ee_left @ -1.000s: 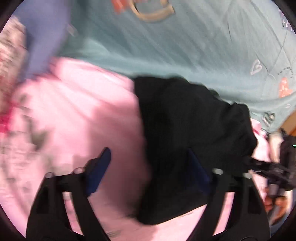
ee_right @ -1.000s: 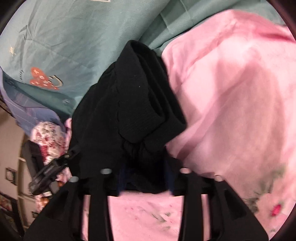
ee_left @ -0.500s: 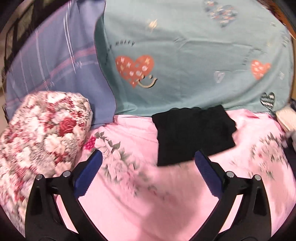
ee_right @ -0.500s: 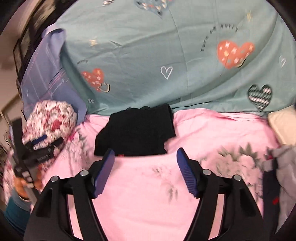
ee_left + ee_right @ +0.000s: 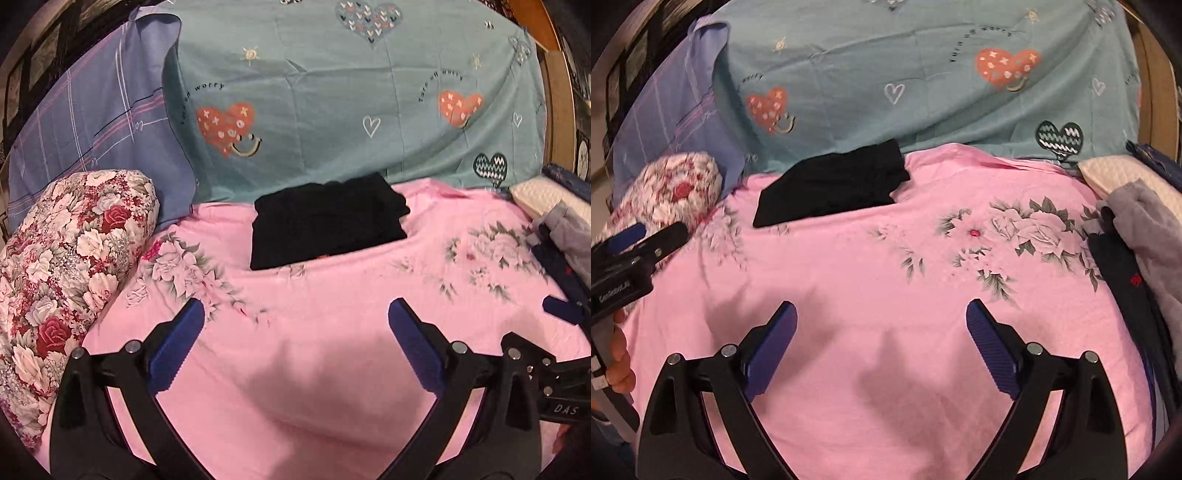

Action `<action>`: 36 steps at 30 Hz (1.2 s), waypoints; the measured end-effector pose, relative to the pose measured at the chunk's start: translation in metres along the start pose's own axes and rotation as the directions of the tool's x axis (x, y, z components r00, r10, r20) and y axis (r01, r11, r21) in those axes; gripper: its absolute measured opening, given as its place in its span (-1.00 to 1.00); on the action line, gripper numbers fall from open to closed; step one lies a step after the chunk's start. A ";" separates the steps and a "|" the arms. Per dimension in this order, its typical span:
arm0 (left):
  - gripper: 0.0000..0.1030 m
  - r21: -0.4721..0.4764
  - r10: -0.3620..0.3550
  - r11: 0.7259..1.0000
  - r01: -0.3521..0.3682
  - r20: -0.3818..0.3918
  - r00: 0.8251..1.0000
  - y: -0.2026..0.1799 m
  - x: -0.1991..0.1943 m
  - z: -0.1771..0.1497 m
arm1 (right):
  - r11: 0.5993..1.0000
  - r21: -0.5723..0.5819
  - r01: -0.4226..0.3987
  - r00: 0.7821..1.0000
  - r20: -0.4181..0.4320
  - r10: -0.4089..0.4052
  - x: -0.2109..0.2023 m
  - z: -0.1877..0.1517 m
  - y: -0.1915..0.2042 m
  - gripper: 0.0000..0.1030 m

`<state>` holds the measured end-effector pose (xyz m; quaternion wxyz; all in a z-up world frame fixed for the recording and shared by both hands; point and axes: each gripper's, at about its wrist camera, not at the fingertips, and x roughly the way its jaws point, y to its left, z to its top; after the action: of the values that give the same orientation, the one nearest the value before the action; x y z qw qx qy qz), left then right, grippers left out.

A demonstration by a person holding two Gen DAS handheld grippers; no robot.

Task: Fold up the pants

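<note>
The black pants (image 5: 328, 221) lie folded into a flat rectangle at the far side of the pink floral sheet (image 5: 332, 314), against the teal heart-print cover; they also show in the right wrist view (image 5: 831, 186). My left gripper (image 5: 295, 314) is open and empty, well back from the pants. My right gripper (image 5: 881, 314) is open and empty, also well back. The left gripper shows at the left edge of the right wrist view (image 5: 635, 240). Part of the right gripper shows at the right edge of the left wrist view (image 5: 561, 310).
A floral bolster (image 5: 62, 280) lies at the left. A purple plaid pillow (image 5: 92, 122) and the teal cover (image 5: 332, 92) rise behind. A pile of grey and dark clothes (image 5: 1137, 240) and a cream pillow (image 5: 1108, 173) lie at the right.
Both grippers let go of the black pants and pulled back toward the near edge of the bed. The right gripper opened. The pants now lie folded at the far side.
</note>
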<state>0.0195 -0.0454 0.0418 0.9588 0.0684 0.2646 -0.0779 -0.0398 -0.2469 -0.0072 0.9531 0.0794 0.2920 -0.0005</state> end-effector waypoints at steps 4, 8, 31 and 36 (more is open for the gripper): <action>0.96 -0.023 -0.008 1.000 0.008 -0.028 1.000 0.002 0.009 -0.007 | 0.999 -0.053 0.013 1.000 0.025 -0.012 0.001 -0.008 0.009 0.80; 0.96 -0.010 0.010 1.000 -0.011 -0.048 0.999 0.002 0.017 -0.013 | 0.996 -0.084 0.021 1.000 0.022 -0.019 0.006 -0.014 0.013 0.80; 0.96 -0.088 -0.038 0.996 0.034 -0.044 0.998 0.011 0.023 -0.028 | 0.991 -0.134 -0.003 1.000 -0.031 -0.002 0.019 -0.028 0.024 0.80; 0.96 -0.069 -0.036 0.997 0.031 -0.064 0.997 0.008 0.028 -0.030 | 0.989 -0.147 -0.006 0.999 -0.040 0.001 0.021 -0.030 0.026 0.80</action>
<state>0.0302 -0.0354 0.0029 0.9499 0.0338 0.2994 -0.0826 -0.0377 -0.2155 -0.0393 0.9503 0.0094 0.3101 0.0243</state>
